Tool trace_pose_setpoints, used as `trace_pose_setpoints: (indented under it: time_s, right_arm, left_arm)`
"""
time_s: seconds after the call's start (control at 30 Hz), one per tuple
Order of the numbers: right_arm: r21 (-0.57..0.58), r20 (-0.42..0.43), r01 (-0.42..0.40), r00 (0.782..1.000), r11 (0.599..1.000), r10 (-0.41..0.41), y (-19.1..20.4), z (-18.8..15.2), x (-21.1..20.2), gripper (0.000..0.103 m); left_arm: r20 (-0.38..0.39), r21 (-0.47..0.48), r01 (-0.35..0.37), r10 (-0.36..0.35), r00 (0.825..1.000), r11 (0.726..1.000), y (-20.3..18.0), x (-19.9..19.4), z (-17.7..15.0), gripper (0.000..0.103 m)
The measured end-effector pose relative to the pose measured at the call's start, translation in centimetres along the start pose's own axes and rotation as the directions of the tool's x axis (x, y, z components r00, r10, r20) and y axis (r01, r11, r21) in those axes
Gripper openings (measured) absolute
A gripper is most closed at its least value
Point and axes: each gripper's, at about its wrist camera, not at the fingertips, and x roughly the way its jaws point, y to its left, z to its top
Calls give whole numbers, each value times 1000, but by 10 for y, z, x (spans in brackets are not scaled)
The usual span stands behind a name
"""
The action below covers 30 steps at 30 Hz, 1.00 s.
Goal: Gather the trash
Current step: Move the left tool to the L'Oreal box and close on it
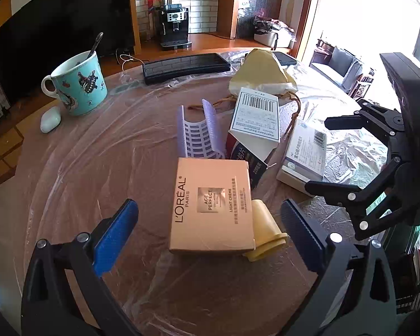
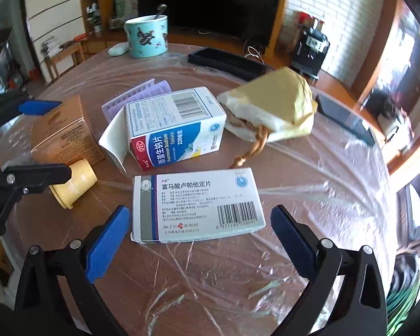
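Cardboard everywhere near the middle of the round table point(image 1: 78, 173), under a sheet of clear plastic film point(image 2: 322, 196): tan cream box point(image 1: 211, 205) nearest the left gripper point(image 1: 210, 224), with a small yellow cup point(image 1: 266, 231) lying on its side against the box's right edge. Left gripper released, jaws spread wide on either side of the cream box, touching nothing. Right gripper point(image 2: 200, 232) likewise released, jaws wide, framing the flat white pill box point(image 2: 198, 205) lying label-up on the near side of the table. Beyond, toward the far edge: an opened white-and-blue medicine carton point(image 2: 176, 128) with its flap hanging, a lilac ridged plastic piece point(image 1: 200, 128), and a crumpled yellow paper bag point(image 2: 277, 106) with twisted cord handles. Mug point(image 1: 78, 84) with a spoon, black tray point(image 1: 184, 67) and small white case point(image 1: 50, 119) along the far edge, probably not trash. Best done by lowering squarely, pads meeting the box's two long sides, closing gently to avoid crushing thin card. Worth keeping fingertips off the film, likely to snag and lift. Worth clearing the yellow cup with the left side too, likely to roll if nudged. No bin visible in either view.
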Motion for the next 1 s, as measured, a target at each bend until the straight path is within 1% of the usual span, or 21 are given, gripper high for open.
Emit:
trace_pose_setpoints:
  time_s: [0.07,0.2,0.33,0.37,0.43,0.5,0.67,0.73,0.77,0.8,0.87,0.9,0.93,0.97,1.0]
  right_arm:
    - [-18,-12,-34,999,999,34,1,1,2,99]
    - [-62,-23,-24,999,998,22,1,4,8,99]
    - [-64,-14,-22,1000,998,21,-4,10,9,99]
    - [-59,-16,-32,999,998,31,-6,11,9,99]
    - [-49,-49,-57,997,997,54,-9,11,16,99]
    - [-61,-71,-68,995,996,63,-9,10,23,99]
    - [-16,-75,-104,992,994,103,-16,8,25,99]
    - [-4,-64,-111,992,994,110,-17,6,23,97]
    - [4,-60,-115,992,993,115,-18,6,22,97]
    - [17,-52,-121,991,992,122,-19,4,21,97]
    - [42,-38,-134,990,990,135,-21,3,19,97]
    - [54,-33,-135,990,989,137,-21,2,18,97]
    - [64,-26,-135,990,989,137,-22,2,16,97]
    - [73,-19,-134,990,988,136,-22,1,15,97]
    - [80,-13,-134,991,988,136,-22,1,14,97]
  left_arm:
    - [-3,7,13,-13,1000,1000,0,1,1,102]
    - [-11,23,12,-11,1000,1000,-1,3,2,102]
    - [-11,25,15,-14,1000,1000,1,4,3,102]
    - [-11,26,21,-21,1000,999,1,3,3,102]
    - [-15,34,21,-21,1000,999,1,4,4,102]
    - [-20,46,19,-18,1000,999,0,6,4,102]
    - [-35,43,34,-32,999,999,0,12,4,101]
    - [-44,28,55,-53,998,998,3,13,4,87]
    - [-50,10,78,-78,996,997,5,14,4,83]
    - [-53,-6,93,-93,994,996,7,14,4,75]
    - [-45,-32,96,-97,994,995,10,13,4,71]
    - [-38,-41,97,-99,994,994,12,11,4,67]
    - [-33,-49,99,-100,994,994,13,9,5,58]
    - [-31,-59,101,-102,994,993,15,8,5,54]
    - [-31,-67,105,-107,994,992,16,7,5,52]
